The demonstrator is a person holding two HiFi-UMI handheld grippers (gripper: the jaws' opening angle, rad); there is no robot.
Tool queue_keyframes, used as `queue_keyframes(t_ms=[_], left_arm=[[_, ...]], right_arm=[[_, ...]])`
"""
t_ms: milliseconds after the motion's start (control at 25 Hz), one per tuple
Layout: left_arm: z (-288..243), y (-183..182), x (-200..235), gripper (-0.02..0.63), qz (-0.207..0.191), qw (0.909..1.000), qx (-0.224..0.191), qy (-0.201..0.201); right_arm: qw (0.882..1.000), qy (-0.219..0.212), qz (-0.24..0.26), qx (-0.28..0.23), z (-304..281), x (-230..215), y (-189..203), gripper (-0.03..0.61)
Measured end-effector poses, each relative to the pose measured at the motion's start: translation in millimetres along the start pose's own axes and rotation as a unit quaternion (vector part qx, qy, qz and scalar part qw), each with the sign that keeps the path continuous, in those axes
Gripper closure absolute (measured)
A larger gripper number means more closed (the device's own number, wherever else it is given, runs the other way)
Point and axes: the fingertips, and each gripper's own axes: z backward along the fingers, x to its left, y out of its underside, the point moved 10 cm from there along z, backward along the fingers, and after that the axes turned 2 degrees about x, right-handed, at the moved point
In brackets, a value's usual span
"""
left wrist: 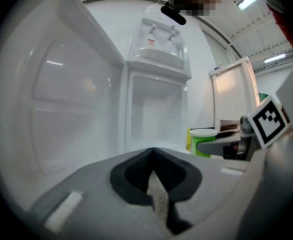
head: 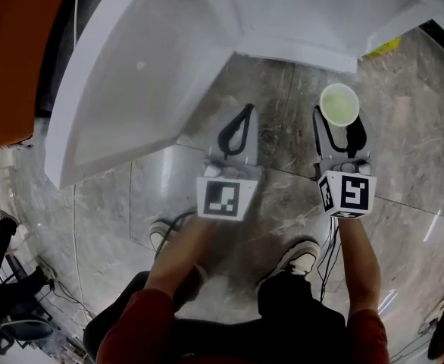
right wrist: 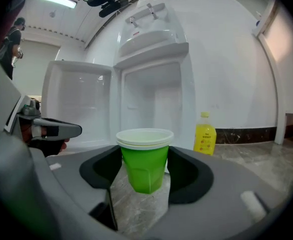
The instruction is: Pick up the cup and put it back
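A green cup (right wrist: pixel 145 165) with a white rim hangs upright above the floor, held between the dark pads of my right gripper (right wrist: pixel 145 171). From the head view the cup (head: pixel 339 105) shows its pale inside, and the right gripper (head: pixel 339 124) is shut on its sides. My left gripper (head: pixel 236 127) is beside it at the left, its jaws meeting at the tips with nothing between them. In the left gripper view its jaws (left wrist: pixel 153 154) are shut, and the cup (left wrist: pixel 202 142) shows at the right. Both grippers point toward an open white cabinet (right wrist: pixel 151 104).
The cabinet's white door (head: pixel 131 89) swings out at the left, close to the left gripper. A yellow bottle (right wrist: pixel 205 133) stands on the marble floor (head: pixel 411 135) by the wall to the right of the cabinet. Cables (head: pixel 329 241) run by the person's feet.
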Motion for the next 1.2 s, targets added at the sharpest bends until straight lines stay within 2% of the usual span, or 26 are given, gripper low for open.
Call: queue_keyframes(t_ms=[440,720,1200], left_arm=[[14,11,-3,0.612,-0.019,0.9997,0.013,-0.001],[19,20,-6,0.613,-0.039,0.9989,0.024,0.006],[21,24,-5,0.613,-0.036,0.9990,0.026,0.002]], right_arm=[[0.998,0.017,-0.055,0.036,43,11,32,0.293],[0.999,0.012,-0.029,0.035,51,20,39,0.293],[0.998,0.013,-0.037,0.043,50,22,44,0.293]])
